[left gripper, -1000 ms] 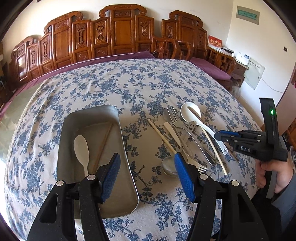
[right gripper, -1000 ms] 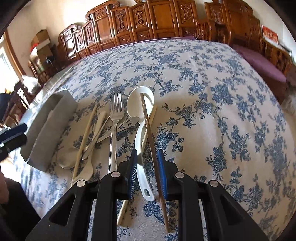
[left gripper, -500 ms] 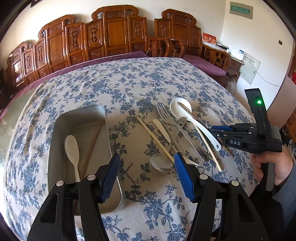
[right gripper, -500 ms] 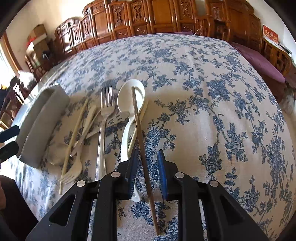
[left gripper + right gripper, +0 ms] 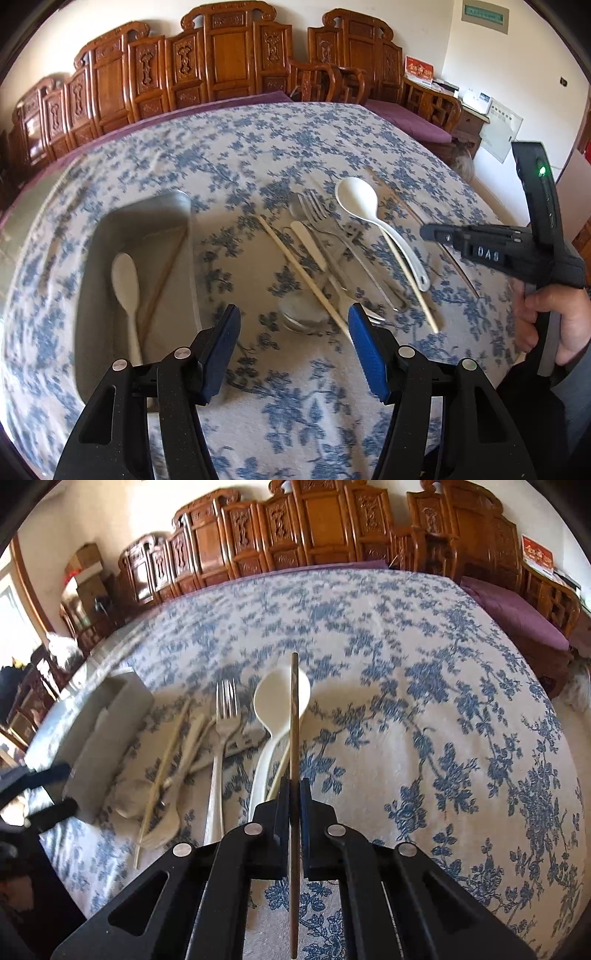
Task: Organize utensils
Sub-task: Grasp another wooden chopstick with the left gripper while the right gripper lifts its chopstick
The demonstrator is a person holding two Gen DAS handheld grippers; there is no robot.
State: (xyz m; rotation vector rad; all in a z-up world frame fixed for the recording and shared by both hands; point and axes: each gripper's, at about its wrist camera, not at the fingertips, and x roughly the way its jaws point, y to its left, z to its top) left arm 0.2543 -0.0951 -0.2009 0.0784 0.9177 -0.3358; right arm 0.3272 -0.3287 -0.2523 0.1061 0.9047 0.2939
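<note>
My right gripper (image 5: 294, 786) has its jaws closing tight on a brown chopstick (image 5: 294, 709), which sticks out straight ahead, lifted over the white ladle spoon (image 5: 280, 698). On the cloth beside that spoon lie a metal fork (image 5: 225, 709), a pale chopstick (image 5: 166, 753) and more utensils in a loose pile. My left gripper (image 5: 293, 317) stands open and empty, low over the cloth between the metal tray (image 5: 147, 206) and the pile's metal spoon (image 5: 299, 314). The tray holds a white spoon (image 5: 125, 273) and a brown chopstick (image 5: 164, 273).
A blue-flowered cloth (image 5: 443, 701) covers the round table. Carved wooden chairs (image 5: 225, 55) line the far wall. A person's hand (image 5: 554, 317) holds the right gripper at the table's right edge, with a purple-cushioned bench (image 5: 417, 122) beyond.
The right gripper shut on the brown chopstick and raised it off the white spoon. The left gripper drifted slightly lower and rightward, still open.
</note>
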